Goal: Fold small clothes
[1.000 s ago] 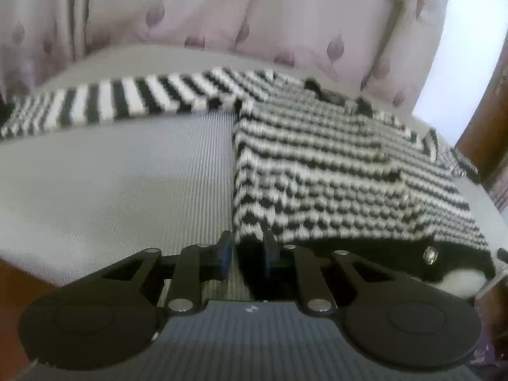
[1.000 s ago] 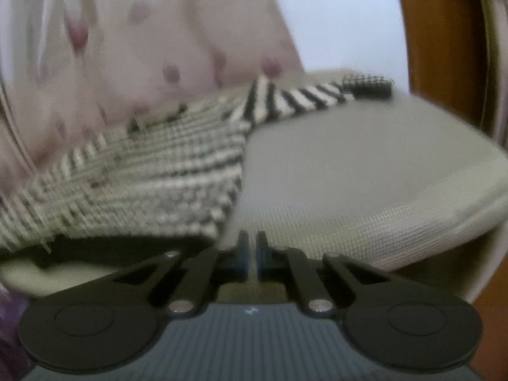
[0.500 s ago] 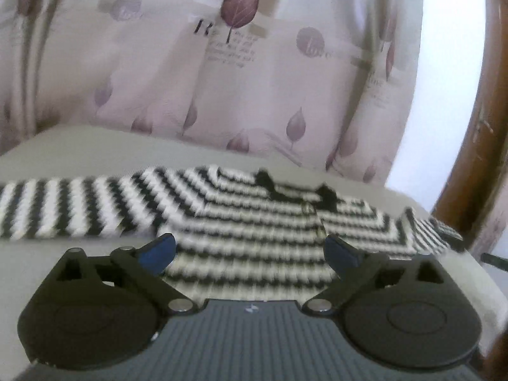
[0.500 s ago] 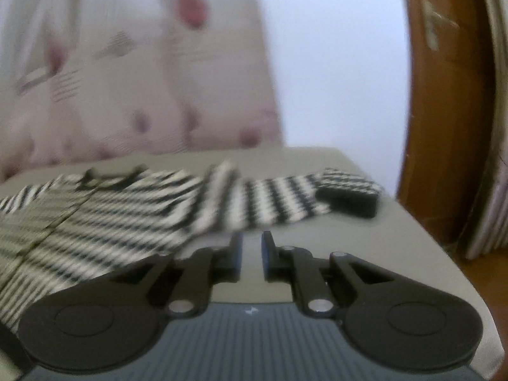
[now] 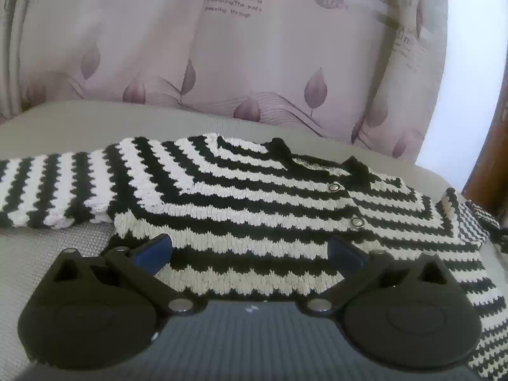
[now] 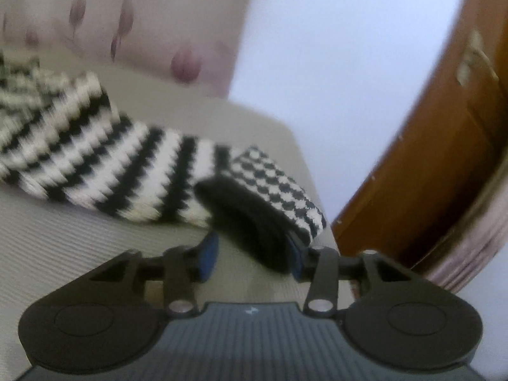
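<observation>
Jaws wide over cardigan (image 5: 254, 209); right jaws opening.

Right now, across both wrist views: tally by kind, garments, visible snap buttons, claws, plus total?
Garments: 1, the black-and-white striped cardigan, sleeve cuff in the right wrist view
Snap buttons visible: 2, upper and lower
Claws: 2, left claw with jaws wide, right claw with jaws opening around the cuff
Total: 5

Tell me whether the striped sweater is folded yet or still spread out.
Spread out. The striped sweater lies flat on the grey cushion, front buttoned, with one sleeve stretched straight out to the side; the other sleeve also lies extended.
</observation>
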Tool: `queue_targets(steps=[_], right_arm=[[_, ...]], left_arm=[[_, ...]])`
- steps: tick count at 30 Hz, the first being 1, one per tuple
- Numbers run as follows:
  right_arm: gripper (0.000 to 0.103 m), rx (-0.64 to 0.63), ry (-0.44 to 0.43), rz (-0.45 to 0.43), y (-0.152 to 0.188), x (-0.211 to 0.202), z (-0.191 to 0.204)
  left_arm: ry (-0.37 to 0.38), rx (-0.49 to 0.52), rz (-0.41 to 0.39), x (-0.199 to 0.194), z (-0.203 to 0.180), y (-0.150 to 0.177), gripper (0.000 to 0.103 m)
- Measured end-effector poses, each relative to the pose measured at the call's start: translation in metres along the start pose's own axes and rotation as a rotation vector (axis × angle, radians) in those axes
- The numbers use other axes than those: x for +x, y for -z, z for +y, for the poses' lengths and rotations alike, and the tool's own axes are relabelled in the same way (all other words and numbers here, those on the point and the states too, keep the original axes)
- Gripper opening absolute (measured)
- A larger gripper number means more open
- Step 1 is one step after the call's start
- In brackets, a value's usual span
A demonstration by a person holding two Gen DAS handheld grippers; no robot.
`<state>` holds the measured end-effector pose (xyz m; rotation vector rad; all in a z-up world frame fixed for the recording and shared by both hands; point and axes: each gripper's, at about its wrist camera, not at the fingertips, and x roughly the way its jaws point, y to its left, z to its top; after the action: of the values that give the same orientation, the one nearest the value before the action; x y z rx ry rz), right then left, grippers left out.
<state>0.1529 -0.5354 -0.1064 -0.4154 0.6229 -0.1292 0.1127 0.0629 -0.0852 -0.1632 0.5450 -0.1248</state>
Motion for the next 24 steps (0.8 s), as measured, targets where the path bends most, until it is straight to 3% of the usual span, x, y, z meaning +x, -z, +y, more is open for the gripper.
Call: queue_targets(steps=[1, 2, 3, 7, 9, 11, 12, 13, 15, 17, 24], right_arm=[[0.042, 0.023, -0.025, 0.023, -0.006, 0.007, -0.008], [0.031, 0.067, -0.023, 0.036, -0.013, 0.011, -0.018], [0.011, 0.113, -0.009, 0.032, -0.018, 0.014, -0.028], [0.011, 0.584, 0.031, -0.07, -0.039, 0.012, -0.116], [0.012, 0.788, 0.011, -0.062, -0.034, 0.017, -0.157], [0.013, 0.898, 0.053, -0.029, -0.024, 0.021, -0.183], [0.025, 0.933, 0.053, -0.001, -0.016, 0.022, -0.191], [0.054, 0.971, 0.018, 0.039, -0.006, 0.025, -0.196], [0.085, 1.014, -0.035, 0.042, 0.015, 0.023, -0.195], [0.084, 1.013, -0.051, 0.061, 0.038, 0.021, -0.187], [0.084, 1.338, -0.256, 0.157, 0.102, 0.039, -0.167]], left_arm=[[-0.002, -0.007, 0.013, 0.002, 0.001, 0.0, 0.103], [-0.01, -0.016, 0.027, 0.005, 0.002, 0.0, 0.103], [-0.017, -0.026, 0.036, 0.007, 0.002, -0.001, 0.103], [-0.01, -0.06, 0.052, 0.01, 0.007, -0.002, 0.103], [-0.014, -0.059, 0.052, 0.01, 0.006, -0.001, 0.103], [-0.022, -0.051, 0.054, 0.01, 0.005, -0.002, 0.103], [-0.024, -0.048, 0.055, 0.01, 0.004, -0.002, 0.103], [-0.024, -0.046, 0.054, 0.01, 0.004, -0.001, 0.103], [-0.02, -0.048, 0.054, 0.01, 0.005, -0.001, 0.103], [-0.019, -0.052, 0.055, 0.011, 0.006, -0.001, 0.103], [-0.03, -0.032, 0.064, 0.013, 0.005, -0.001, 0.103]])
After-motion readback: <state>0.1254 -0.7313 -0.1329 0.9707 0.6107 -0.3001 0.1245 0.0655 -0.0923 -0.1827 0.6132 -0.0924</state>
